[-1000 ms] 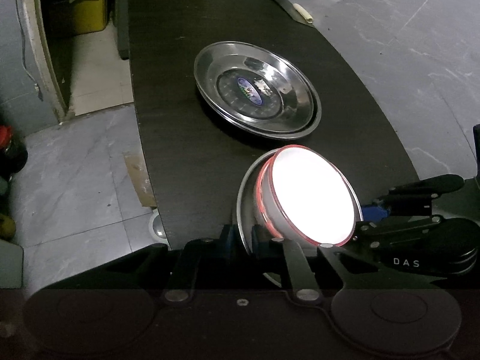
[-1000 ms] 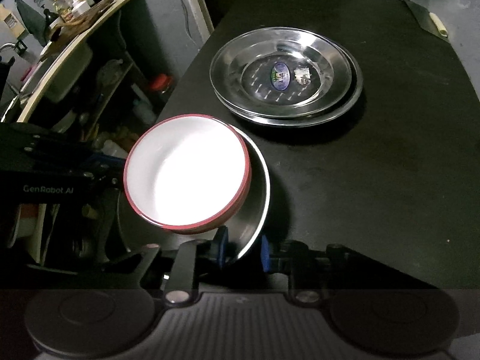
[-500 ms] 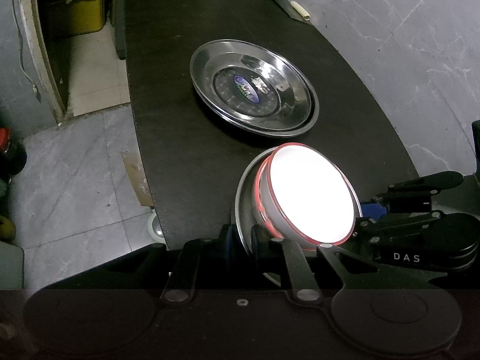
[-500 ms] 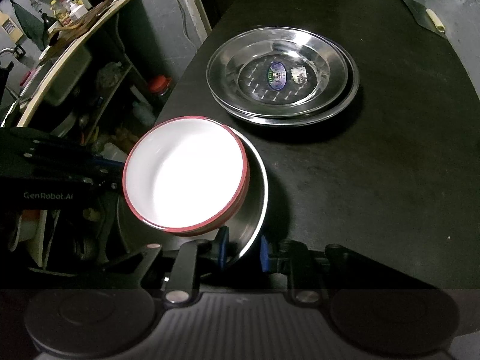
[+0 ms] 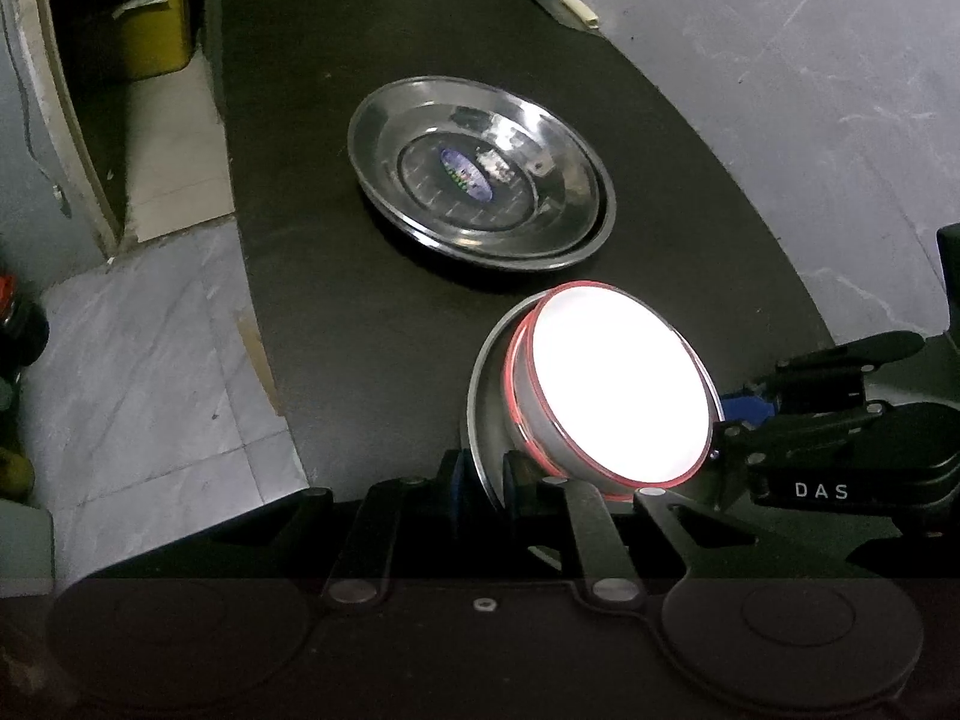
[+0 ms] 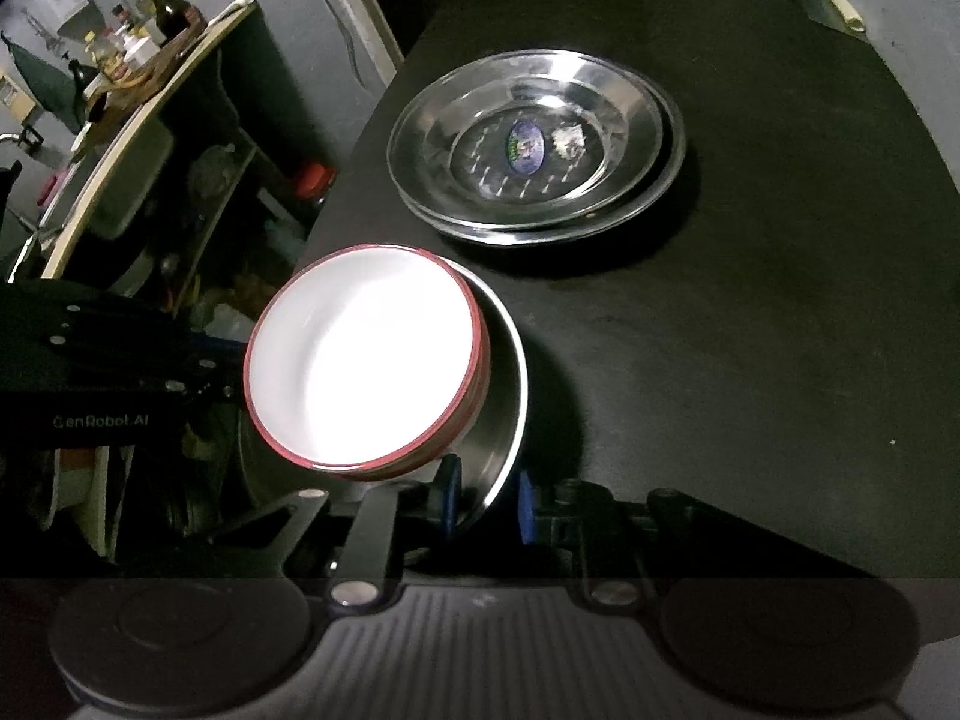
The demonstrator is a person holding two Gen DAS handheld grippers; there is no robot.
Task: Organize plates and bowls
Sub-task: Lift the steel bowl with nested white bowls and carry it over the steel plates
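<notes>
A steel plate (image 5: pixel 483 414) (image 6: pixel 510 384) carries a white bowl with a red rim (image 5: pixel 618 384) (image 6: pixel 366 354). My left gripper (image 5: pixel 480 471) is shut on the plate's left rim and my right gripper (image 6: pixel 483 501) is shut on its right rim, so both hold it above the near end of the black table (image 5: pixel 336 312) (image 6: pixel 750 330). A stack of two steel plates (image 5: pixel 480 186) (image 6: pixel 534 150) with a blue sticker in the middle lies on the table farther on.
A knife with a pale handle (image 5: pixel 570 3) (image 6: pixel 834 3) lies at the table's far end. Grey tiled floor (image 5: pixel 138 348) lies left of the table. A shelf with bottles (image 6: pixel 138 42) stands at the left in the right wrist view.
The held plate and bowl have moved slightly forward, toward the stacked steel plates. Both grips are unchanged.
</notes>
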